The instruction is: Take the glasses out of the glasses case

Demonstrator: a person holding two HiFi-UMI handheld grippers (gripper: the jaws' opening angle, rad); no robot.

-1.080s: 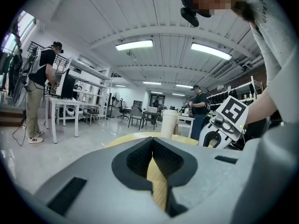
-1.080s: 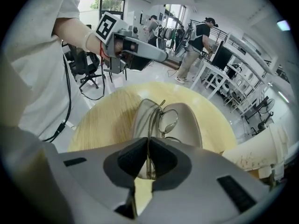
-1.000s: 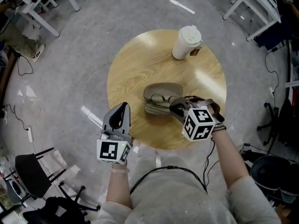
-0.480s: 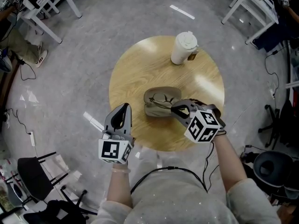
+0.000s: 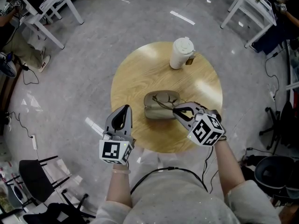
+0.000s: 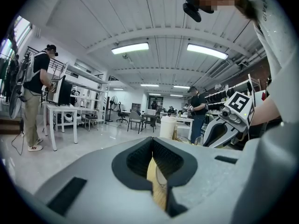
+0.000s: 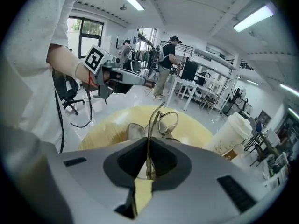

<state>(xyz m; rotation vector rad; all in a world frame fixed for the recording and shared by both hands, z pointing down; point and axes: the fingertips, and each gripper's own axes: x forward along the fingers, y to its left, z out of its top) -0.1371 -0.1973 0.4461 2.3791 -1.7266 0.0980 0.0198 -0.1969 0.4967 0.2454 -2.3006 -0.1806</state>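
The round table (image 5: 135, 78) has lots of bare wood on its left half, so the left gripper (image 5: 124, 108), at the near left edge, has open room in front of it. The glasses case (image 5: 156, 107) sits near the middle and blocks the way straight across. The right gripper (image 5: 176, 110) hangs at the case's right end, pinching the glasses (image 7: 168, 122), so that side is crowded. A tall paper cup (image 5: 181, 53) stands at the far edge, well apart from the case, with a bare strip of wood between them. The floor (image 5: 93, 41) all round the table is open.
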